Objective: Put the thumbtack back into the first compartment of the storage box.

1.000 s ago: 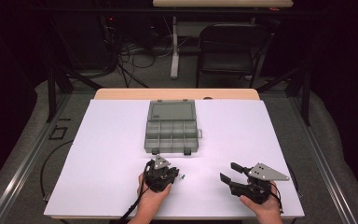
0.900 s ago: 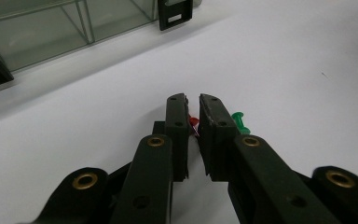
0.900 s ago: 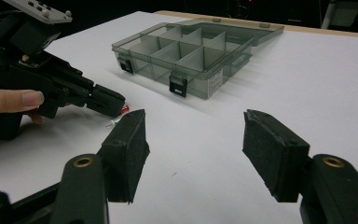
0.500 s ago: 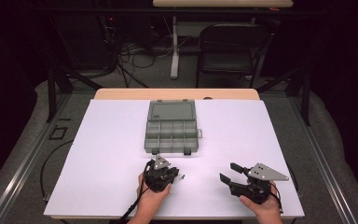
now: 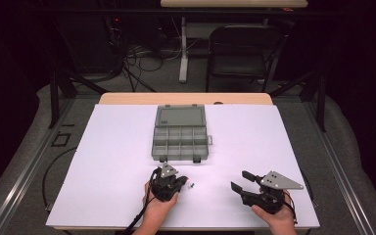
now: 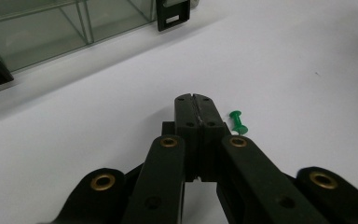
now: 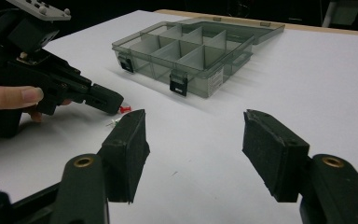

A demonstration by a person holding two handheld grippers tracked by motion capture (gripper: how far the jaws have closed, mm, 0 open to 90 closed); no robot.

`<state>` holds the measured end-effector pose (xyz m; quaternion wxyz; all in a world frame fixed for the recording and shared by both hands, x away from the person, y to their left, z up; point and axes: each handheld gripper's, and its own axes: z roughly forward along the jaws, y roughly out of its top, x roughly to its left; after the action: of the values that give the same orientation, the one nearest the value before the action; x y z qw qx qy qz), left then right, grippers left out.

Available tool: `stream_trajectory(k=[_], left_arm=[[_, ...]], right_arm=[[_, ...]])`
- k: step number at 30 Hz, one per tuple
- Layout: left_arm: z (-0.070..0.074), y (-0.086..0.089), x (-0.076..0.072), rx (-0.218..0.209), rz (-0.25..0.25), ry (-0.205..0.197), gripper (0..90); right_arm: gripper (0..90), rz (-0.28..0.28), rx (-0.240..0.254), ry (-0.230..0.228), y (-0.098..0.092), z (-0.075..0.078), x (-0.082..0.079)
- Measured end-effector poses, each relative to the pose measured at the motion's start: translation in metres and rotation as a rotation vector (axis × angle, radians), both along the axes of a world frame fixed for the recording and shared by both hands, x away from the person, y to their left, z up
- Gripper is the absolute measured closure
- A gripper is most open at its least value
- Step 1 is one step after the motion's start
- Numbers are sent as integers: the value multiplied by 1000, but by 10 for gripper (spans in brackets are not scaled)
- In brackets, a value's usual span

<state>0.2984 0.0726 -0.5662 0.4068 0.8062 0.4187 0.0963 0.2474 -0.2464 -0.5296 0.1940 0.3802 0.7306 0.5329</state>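
White table (image 5: 103, 147): one box (image 5: 180, 138), two pushpins (image 5: 192, 185).

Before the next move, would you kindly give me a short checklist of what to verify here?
1. Green pushpin caught in left claw: not ok. The jaws have just been closing and stand shut with nothing between them; the pin lies beside them.
2. Organizer box lid open: ok.
3. Near compartments free: ok, they look empty.
4. Right claw open and holding nothing: ok.
5. Red pushpin apart from the left claw: cannot tell; it lies close by its tip.
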Motion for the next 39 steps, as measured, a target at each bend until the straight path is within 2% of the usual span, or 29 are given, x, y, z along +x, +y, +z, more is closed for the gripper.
stream_trajectory(k=[6, 11, 16, 19, 21, 25, 27, 28, 29, 31, 39], left_arm=[[-2, 0, 1, -6, 5, 11, 880], [-2, 1, 2, -12, 13, 21, 898], [-1, 1, 1, -6, 7, 15, 900], [0, 2, 1, -21, 16, 19, 900], [5, 6, 1, -58, 24, 26, 900], [17, 13, 2, -76, 34, 18, 900], [26, 18, 2, -93, 40, 5, 900], [35, 23, 2, -103, 48, -8, 900], [35, 23, 2, -103, 48, -8, 900], [47, 31, 4, -122, 57, -19, 900], [66, 52, 12, -136, 99, -39, 900]], right_arm=[[389, 1, 1, 4, 0, -1, 0], [389, 1, 2, 3, 0, -1, 0], [389, 0, 1, 3, 0, -1, 0], [390, -1, 0, 3, 0, -1, 0], [390, -1, 4, 2, 0, -1, 0], [390, -3, 4, 6, -1, -1, 0], [390, -3, 5, 6, -1, 0, 0], [390, -4, 6, 7, -1, -1, 0], [390, -5, 5, 5, -1, -1, 1], [390, -5, 5, 7, 0, -1, 0], [390, -3, 3, 5, -1, -1, 1]])
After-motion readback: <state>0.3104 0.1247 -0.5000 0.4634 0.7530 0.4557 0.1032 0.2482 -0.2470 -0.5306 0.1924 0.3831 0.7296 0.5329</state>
